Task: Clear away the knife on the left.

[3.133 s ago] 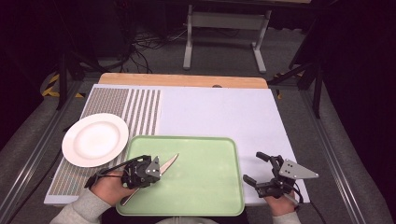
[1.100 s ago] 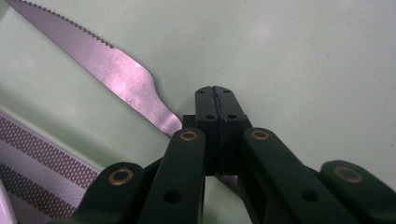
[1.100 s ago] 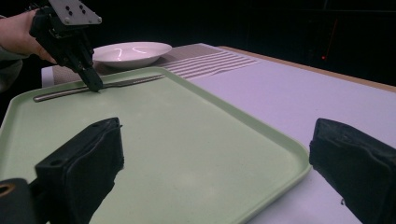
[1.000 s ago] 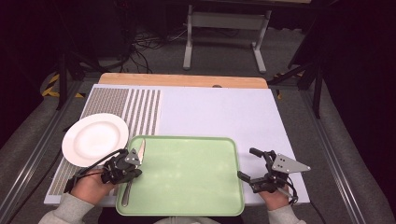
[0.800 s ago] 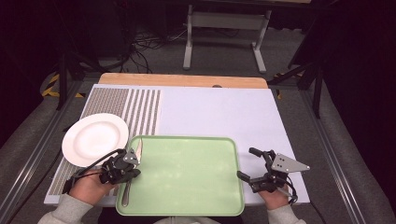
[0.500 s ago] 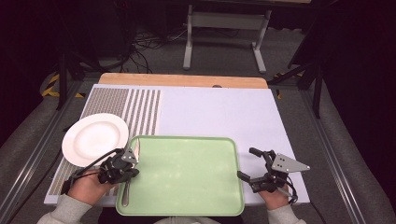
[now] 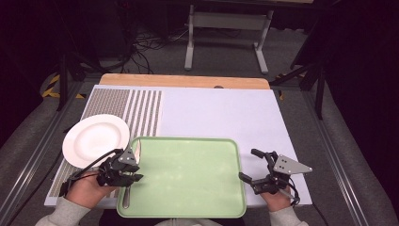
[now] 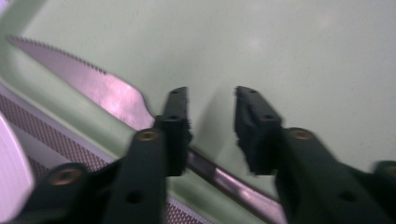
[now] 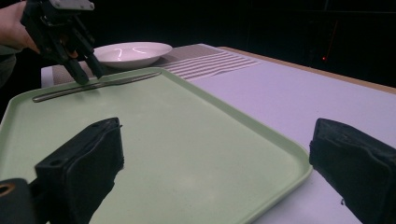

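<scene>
Gaping slightly, the 2 jaws of the left gripper (image 8: 212, 116) hover released over a serrated knife (image 8: 88, 81) that lies along the left edge of the green tray (image 7: 188, 174), 1 jaw directly above the handle, the other over bare tray floor. Beyond the tray's left rim sits a white plate (image 7: 96, 139) on a striped mat (image 7: 141, 110). At the tray's right edge the right gripper (image 7: 258, 170) is spread wide and grasps nothing, 1 jaw over the tray, 1 over the white tabletop (image 7: 221, 113).
</scene>
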The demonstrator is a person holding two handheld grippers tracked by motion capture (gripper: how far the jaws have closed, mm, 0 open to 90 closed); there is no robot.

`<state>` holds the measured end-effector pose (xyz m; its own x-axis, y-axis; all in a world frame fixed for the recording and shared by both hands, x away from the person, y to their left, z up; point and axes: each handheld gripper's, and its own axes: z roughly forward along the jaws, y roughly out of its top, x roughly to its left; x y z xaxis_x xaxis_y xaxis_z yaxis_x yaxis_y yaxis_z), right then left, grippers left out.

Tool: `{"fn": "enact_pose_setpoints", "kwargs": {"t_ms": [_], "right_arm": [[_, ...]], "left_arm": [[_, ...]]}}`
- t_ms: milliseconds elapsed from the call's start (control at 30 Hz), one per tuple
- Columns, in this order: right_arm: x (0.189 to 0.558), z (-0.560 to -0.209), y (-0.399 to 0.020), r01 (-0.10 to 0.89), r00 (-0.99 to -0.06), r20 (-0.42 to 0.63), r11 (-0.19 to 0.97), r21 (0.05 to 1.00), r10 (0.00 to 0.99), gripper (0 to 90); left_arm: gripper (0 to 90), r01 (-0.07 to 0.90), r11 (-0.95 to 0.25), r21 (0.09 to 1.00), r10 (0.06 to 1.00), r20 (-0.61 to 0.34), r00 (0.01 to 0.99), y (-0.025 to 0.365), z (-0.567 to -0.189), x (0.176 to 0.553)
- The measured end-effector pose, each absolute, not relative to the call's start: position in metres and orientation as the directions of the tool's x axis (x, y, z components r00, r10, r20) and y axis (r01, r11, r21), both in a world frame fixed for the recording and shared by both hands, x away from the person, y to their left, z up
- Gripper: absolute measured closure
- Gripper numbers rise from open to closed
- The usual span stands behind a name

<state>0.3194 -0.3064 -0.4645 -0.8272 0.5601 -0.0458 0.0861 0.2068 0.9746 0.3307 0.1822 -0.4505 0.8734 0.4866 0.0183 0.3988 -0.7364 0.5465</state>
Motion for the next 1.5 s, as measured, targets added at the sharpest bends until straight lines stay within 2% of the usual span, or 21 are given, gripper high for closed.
{"fn": "enact_pose_setpoints", "kwargs": {"t_ms": [67,133,233,267,300,400,600,967,1167,1500], "right_arm": [[0.319,-0.465,-0.306,0.086,-0.827,-0.047,0.209,0.974,0.56,3.5],[0.32,-0.465,-0.306,0.087,-0.828,-0.044,0.205,0.975,0.559,3.5],[0.32,-0.464,-0.306,0.084,-0.827,-0.047,0.207,0.975,0.561,3.5],[0.32,-0.464,-0.306,0.084,-0.827,-0.047,0.207,0.975,0.561,3.5],[0.32,-0.464,-0.306,0.083,-0.828,-0.05,0.209,0.974,0.559,3.5],[0.32,-0.464,-0.306,0.081,-0.827,-0.049,0.205,0.975,0.56,3.5],[0.32,-0.464,-0.306,0.082,-0.829,-0.046,0.203,0.976,0.557,3.5],[0.32,-0.464,-0.305,0.083,-0.83,-0.047,0.207,0.975,0.556,3.5],[0.32,-0.464,-0.305,0.084,-0.829,-0.045,0.203,0.976,0.557,3.5],[0.32,-0.465,-0.305,0.089,-0.832,-0.043,0.209,0.974,0.554,3.5]], "left_arm": [[36.3,0.374,-0.73,0.572,0.476,0.032,0.879,0.184,-0.447,0.329],[28.0,0.34,-0.719,0.605,0.458,0.045,0.888,0.187,-0.443,0.327],[17.3,0.31,-0.684,0.661,0.454,0.052,0.889,0.194,-0.438,0.325],[15.0,0.31,-0.684,0.661,0.454,0.052,0.889,0.194,-0.438,0.325],[12.7,0.295,-0.641,0.709,0.455,0.041,0.89,0.203,-0.436,0.323],[7.5,0.29,-0.593,0.752,0.466,0.026,0.885,0.211,-0.435,0.322],[2.7,0.25,-0.437,0.864,0.455,-0.028,0.89,0.235,-0.445,0.314],[1.3,0.159,-0.219,0.963,0.472,-0.039,0.881,0.269,-0.472,0.298],[0.7,0.159,-0.225,0.961,0.477,-0.034,0.878,0.279,-0.483,0.298],[0.5,0.195,-0.186,0.963,0.477,-0.085,0.875,0.28,-0.484,0.3]]}}
